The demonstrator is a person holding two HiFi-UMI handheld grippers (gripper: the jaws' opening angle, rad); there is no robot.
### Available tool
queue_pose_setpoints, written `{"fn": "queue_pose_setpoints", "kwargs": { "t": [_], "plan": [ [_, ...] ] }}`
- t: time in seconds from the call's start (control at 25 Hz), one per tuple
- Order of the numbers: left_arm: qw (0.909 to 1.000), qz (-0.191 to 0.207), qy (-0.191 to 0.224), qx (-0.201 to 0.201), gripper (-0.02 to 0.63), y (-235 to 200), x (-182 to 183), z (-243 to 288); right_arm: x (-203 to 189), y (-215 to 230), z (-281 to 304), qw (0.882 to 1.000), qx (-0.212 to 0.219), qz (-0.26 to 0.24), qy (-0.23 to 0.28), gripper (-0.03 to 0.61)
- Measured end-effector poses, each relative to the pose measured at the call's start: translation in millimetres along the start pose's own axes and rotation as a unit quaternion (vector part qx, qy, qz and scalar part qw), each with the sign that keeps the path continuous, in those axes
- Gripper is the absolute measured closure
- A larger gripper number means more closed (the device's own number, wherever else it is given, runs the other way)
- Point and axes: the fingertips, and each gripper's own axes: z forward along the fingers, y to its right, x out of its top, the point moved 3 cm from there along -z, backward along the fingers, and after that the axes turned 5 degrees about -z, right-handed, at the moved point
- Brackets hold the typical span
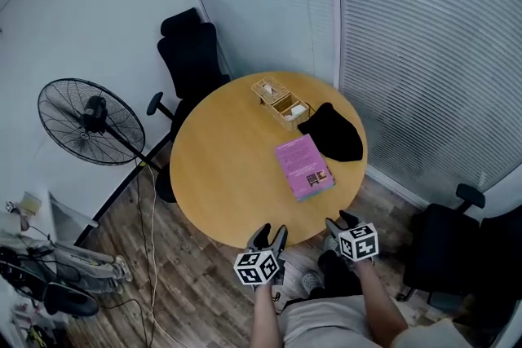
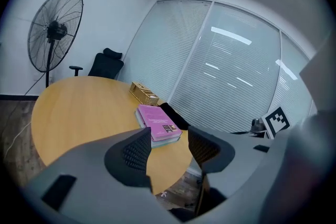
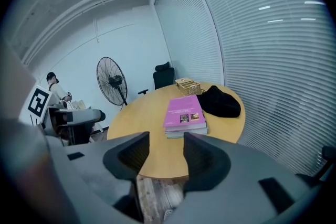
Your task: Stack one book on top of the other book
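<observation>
**Head view.** A round wooden counter (image 1: 220, 175) carries the pink book (image 1: 302, 163), which lies flat on top of the lower book (image 1: 316, 191). Only the edge of the lower book shows. The stack sits on the right half of the counter, just beside a black cloth (image 1: 334, 133). A wicker basket (image 1: 281, 102) stands farther back. The left hand-held gripper (image 1: 272, 234) and the right hand-held gripper (image 1: 342, 220) are off the near edge of the counter, well apart from the stack. A standing fan (image 1: 90, 122) is to the left of the counter and an office chair (image 1: 192, 53) is behind it.

**Left gripper view.** The left hand-held gripper (image 2: 169, 147) is released: its jaws stand apart with nothing between the pads. The pink book (image 2: 157, 120) shows beyond the jaws, on the counter.

**Right gripper view.** The right hand-held gripper (image 3: 166, 150) is released: its jaws stand apart and hold nothing. The pink book (image 3: 184, 110) rests squarely on the lower book (image 3: 186, 134), with the black cloth (image 3: 220, 103) just to the right.
</observation>
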Motion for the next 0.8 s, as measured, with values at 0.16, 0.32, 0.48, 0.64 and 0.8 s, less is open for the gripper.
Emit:
{"fn": "queue_pose_setpoints", "kwargs": {
  "t": [0.16,0.32,0.48,0.64,0.8],
  "plan": [
    [0.9997,0.024,-0.001,0.003,0.376,4,4,0,6,-3,0,1.000,0.000,-0.011,0.001,0.367],
    [0.9989,0.046,-0.010,0.006,0.376,7,4,3,11,-4,2,1.000,0.000,-0.015,0.003,0.367],
    [0.9991,0.040,-0.014,0.005,0.376,5,6,8,11,-4,6,1.000,0.000,-0.015,-0.004,0.379],
    [0.9990,0.041,-0.015,0.006,0.376,5,10,11,15,-2,7,1.000,0.001,-0.012,-0.002,0.379],
    [0.9989,0.042,-0.018,0.006,0.377,4,11,15,16,0,7,1.000,0.001,-0.009,0.004,0.384]
  ]
}}
